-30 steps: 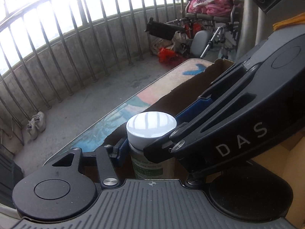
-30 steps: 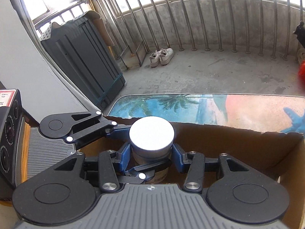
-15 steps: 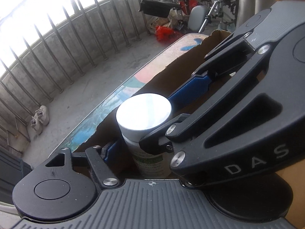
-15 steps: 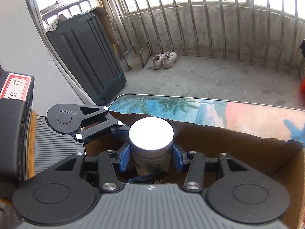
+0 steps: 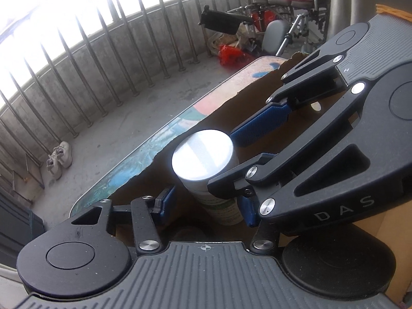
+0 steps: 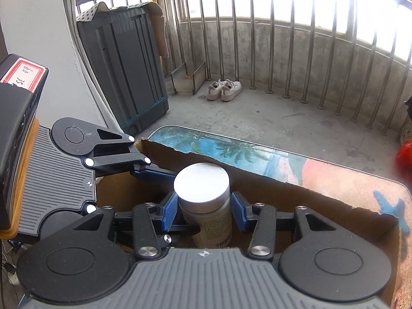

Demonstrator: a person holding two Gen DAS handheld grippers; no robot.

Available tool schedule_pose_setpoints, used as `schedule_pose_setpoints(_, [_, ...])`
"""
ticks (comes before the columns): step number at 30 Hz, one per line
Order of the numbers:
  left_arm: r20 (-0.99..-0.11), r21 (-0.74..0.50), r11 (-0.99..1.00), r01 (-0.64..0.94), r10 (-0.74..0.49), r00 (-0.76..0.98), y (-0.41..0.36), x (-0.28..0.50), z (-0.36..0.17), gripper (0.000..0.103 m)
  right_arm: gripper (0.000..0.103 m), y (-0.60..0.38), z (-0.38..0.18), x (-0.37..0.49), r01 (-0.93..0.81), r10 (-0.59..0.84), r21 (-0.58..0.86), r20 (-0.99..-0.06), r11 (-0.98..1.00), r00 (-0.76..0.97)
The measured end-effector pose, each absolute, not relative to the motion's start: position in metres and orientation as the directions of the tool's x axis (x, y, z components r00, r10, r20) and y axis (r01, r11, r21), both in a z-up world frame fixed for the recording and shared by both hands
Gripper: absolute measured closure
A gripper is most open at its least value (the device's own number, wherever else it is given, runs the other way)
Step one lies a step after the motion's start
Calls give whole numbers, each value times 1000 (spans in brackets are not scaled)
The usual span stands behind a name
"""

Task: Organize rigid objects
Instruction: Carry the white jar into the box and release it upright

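The right gripper (image 6: 204, 212) clamps the white-capped bottle (image 6: 203, 195) upright over the cardboard box (image 6: 309, 206), likely for packing; the left gripper (image 5: 203, 203) is closing around it, pads apart.

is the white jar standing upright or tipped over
Upright. The jar stands in the cardboard box, its flat lid facing up, label running down its side.

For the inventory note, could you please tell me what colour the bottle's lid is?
The lid is plain white; the right wrist view shows it best.
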State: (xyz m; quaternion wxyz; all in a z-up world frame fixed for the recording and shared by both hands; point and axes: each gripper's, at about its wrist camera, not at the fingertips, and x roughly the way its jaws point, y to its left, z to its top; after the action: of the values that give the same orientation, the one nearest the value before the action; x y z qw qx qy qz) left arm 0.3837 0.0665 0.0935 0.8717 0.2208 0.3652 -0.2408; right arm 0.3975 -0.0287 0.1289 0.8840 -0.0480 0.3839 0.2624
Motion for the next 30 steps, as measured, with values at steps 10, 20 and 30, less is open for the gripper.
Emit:
schedule_pose_setpoints(10, [-756,309,768,561,-160,635,55,374,97,67,53,-51,115,407,-452,534,321,-680,833,502])
schedule_pose_setpoints(20, [-745,389,744,544,-94,661,49,367,98,66,53,-51,107,414,-423,545,362,-685,831,483])
schedule_pose_setpoints(30, [-722,411,767,494,-57,689,47,346,115,44,41,-62,110,402,-395,532,368,-689,842,492])
